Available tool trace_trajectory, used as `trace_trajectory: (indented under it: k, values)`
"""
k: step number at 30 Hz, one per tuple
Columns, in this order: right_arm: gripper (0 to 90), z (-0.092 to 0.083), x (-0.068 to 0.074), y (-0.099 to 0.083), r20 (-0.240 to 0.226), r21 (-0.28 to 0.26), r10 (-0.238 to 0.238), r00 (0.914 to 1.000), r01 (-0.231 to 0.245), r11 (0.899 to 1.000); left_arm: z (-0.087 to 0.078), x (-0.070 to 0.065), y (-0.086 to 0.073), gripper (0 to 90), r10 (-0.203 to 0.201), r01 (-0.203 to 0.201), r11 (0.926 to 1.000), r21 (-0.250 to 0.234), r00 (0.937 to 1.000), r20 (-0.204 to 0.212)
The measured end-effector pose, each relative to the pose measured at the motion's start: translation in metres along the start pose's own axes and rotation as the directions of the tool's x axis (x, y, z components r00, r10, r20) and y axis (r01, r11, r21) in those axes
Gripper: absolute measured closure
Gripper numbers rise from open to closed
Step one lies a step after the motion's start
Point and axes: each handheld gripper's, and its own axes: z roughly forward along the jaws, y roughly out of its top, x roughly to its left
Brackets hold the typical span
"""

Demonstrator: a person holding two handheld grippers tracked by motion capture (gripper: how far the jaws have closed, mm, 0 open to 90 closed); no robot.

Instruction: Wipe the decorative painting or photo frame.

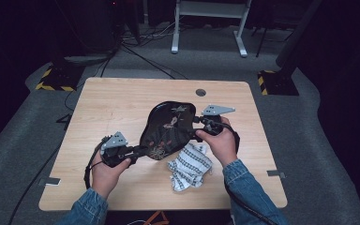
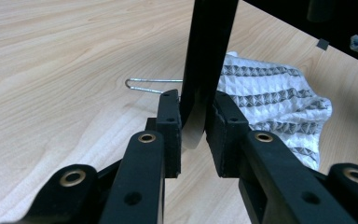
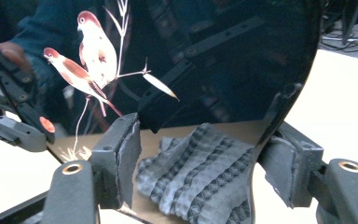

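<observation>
Black lacquered tray (image 1: 166,129), leaf-shaped and painted with birds and flowers, hangs between our two tools above the pale wooden surface (image 1: 122,101), tilted so its decorated face looks up toward the high view.

Nearest us, two forearms in blue denim sleeves (image 1: 86,208) come in from the bottom edge. Our left hand-held gripper (image 1: 136,151) has the tray's near left rim; in the left gripper view its pads (image 2: 170,130) press on either side of the thin dark edge (image 2: 205,70), clamped on it. Just beside that grip, a crumpled white cloth with grey woven stripes (image 1: 190,166) lies on the surface under the tray's lower end, and a bent piece of thin wire (image 2: 144,86) rests on the wood behind the pads.

Farther off, our right hand-held gripper (image 1: 198,123) meets the tray's right rim. In the right gripper view one pad (image 3: 286,161) sits against the curved edge while the other (image 3: 126,154) stands apart from it, so we judge these jaws open and not yet biting.

We read this as the hold-and-present step before wiping. The next move calls for the left grip staying firm while the right either closes on the rim or lets go to fetch the cloth, without letting the glossy tray slip.
</observation>
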Motion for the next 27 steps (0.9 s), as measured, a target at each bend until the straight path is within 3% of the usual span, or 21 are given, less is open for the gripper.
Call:
trace_trajectory:
  k: [9,16,27]
  values:
    - [45.2,-0.016,0.008,0.003,0.072,-0.004,0.030,0.9969,-0.030,1.000,0.003,0.016,0.015,70.8,-0.011,0.011,0.9999,-0.005,0.9999,0.002]
    - [45.8,-0.022,0.012,0.002,0.124,-0.026,0.051,0.9910,-0.048,0.999,0.009,0.024,0.024,67.8,-0.002,0.002,1.0000,-0.009,1.0000,-0.004]
    - [46.7,-0.028,0.017,-0.003,0.157,-0.043,0.089,0.9835,-0.083,0.996,0.023,0.047,0.034,62.4,-0.036,0.038,0.9985,-0.039,0.9986,0.040]
